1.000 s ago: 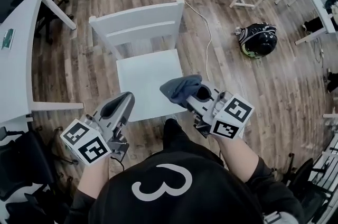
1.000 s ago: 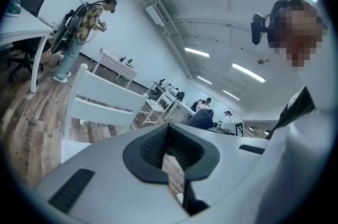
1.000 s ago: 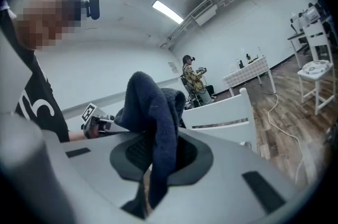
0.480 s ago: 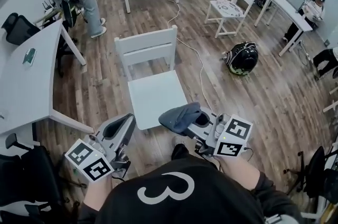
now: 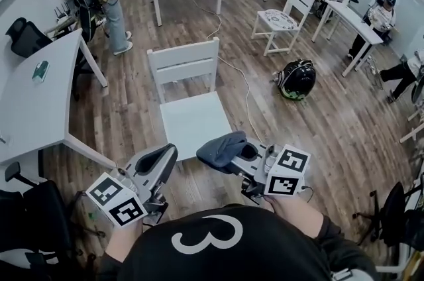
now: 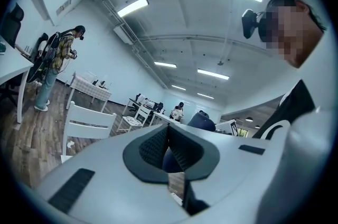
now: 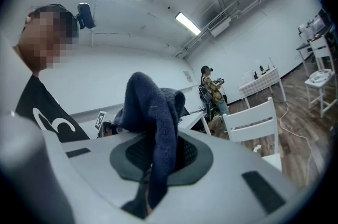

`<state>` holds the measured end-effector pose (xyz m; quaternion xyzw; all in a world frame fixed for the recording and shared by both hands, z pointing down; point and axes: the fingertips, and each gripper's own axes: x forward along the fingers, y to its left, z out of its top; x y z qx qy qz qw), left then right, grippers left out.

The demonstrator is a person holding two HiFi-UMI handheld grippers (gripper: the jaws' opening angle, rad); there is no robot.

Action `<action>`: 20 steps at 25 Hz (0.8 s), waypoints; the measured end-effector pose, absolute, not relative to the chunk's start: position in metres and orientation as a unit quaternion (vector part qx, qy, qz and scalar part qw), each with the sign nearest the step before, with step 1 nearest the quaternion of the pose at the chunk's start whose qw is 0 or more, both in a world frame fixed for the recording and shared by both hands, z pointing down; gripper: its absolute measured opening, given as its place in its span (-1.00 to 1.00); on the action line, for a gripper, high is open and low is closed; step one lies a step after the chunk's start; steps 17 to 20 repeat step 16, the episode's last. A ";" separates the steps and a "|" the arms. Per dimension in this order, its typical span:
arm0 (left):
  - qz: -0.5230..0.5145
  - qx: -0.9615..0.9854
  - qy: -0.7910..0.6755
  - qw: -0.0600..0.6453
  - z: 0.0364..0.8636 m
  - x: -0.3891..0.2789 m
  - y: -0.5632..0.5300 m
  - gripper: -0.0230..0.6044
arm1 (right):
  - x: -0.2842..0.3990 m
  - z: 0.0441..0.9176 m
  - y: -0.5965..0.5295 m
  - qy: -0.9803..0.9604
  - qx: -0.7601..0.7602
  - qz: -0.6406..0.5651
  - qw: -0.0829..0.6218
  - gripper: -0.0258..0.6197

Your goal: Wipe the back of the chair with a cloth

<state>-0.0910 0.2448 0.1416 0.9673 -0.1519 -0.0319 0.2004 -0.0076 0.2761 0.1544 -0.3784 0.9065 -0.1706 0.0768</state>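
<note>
A white wooden chair stands in the middle of the head view, its slatted back (image 5: 182,61) on the far side and its seat (image 5: 195,122) towards me. My right gripper (image 5: 233,151) hovers off the seat's near right corner, shut on a dark blue cloth (image 5: 222,147) that bunches over its jaws. In the right gripper view the cloth (image 7: 153,112) hangs pinched between the pads, with the chair (image 7: 253,122) beyond. My left gripper (image 5: 168,152) is shut and holds nothing, just off the seat's near left corner. The left gripper view shows the chair (image 6: 87,122) ahead at left.
A white table (image 5: 33,101) runs along the left. A black helmet (image 5: 296,79) lies on the wood floor at right, and a white cable (image 5: 246,91) trails past the chair. A second white chair (image 5: 281,18), further tables and several people are farther off.
The head view has lifted and now takes in more of the room, so the chair sits higher and smaller. Both grippers stay near the seat's front, the cloth still held.
</note>
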 end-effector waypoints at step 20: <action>-0.021 0.966 -0.145 0.213 0.146 -0.083 0.269 -0.88 | -0.001 0.162 0.300 0.897 -0.389 -0.190 0.091 -0.77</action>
